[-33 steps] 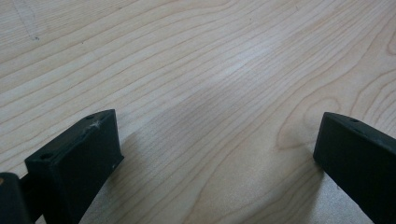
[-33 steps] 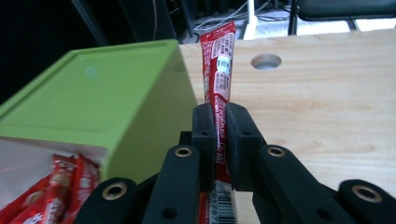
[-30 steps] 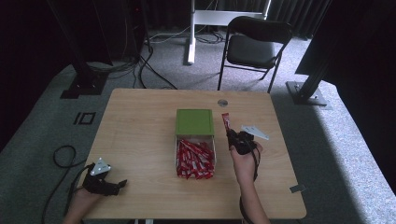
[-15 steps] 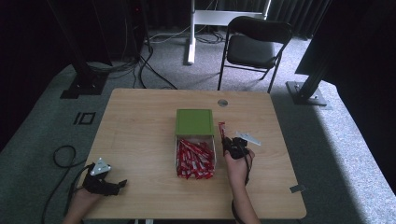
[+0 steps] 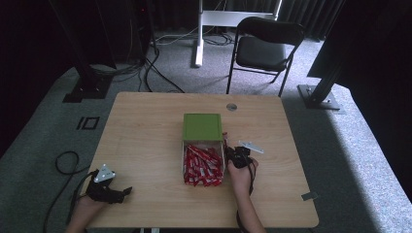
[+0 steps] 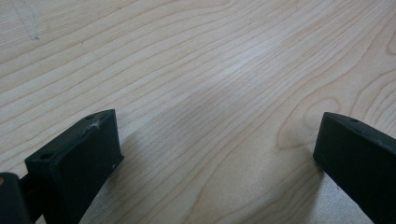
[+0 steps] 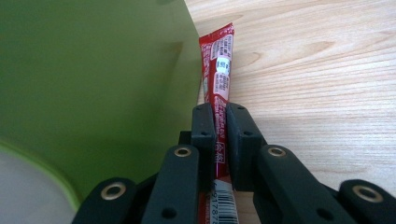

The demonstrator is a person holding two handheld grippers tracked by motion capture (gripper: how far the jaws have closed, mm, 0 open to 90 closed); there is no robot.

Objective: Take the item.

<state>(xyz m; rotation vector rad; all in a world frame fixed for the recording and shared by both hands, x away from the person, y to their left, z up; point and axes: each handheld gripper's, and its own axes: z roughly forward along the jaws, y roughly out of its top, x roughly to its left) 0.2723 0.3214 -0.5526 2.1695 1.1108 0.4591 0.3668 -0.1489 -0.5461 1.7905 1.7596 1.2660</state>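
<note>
While I am holding the right claw point(image 7: 220, 140) clenched on a red sachet point(image 7: 218, 79), the relation I am watching is how that sachet is lying against the green box point(image 5: 202, 127): its long axis is running straight out ahead of the jaws, with the printed tip reaching forward along the box's outer wall, which is standing just to the left of the claw in the right gripper view and looking to be touching or nearly touching the sachet's edge. Seen from the high view, the right claw point(image 5: 237, 156) is sitting at the right rim of the open tray, where the heap of matching red sachets point(image 5: 203, 166) is lying, so this hand is far the nearer; the left claw point(image 5: 109, 190) is resting well apart on the wooden table point(image 5: 145, 141), its jaws spread wide over bare grain with nothing between them. I am reading the sachet as thin, glossy and pliable, a flat crimped stick with white label patches and a barcode near the jaws, while the box wall is looking smooth, matt and rigid
</note>
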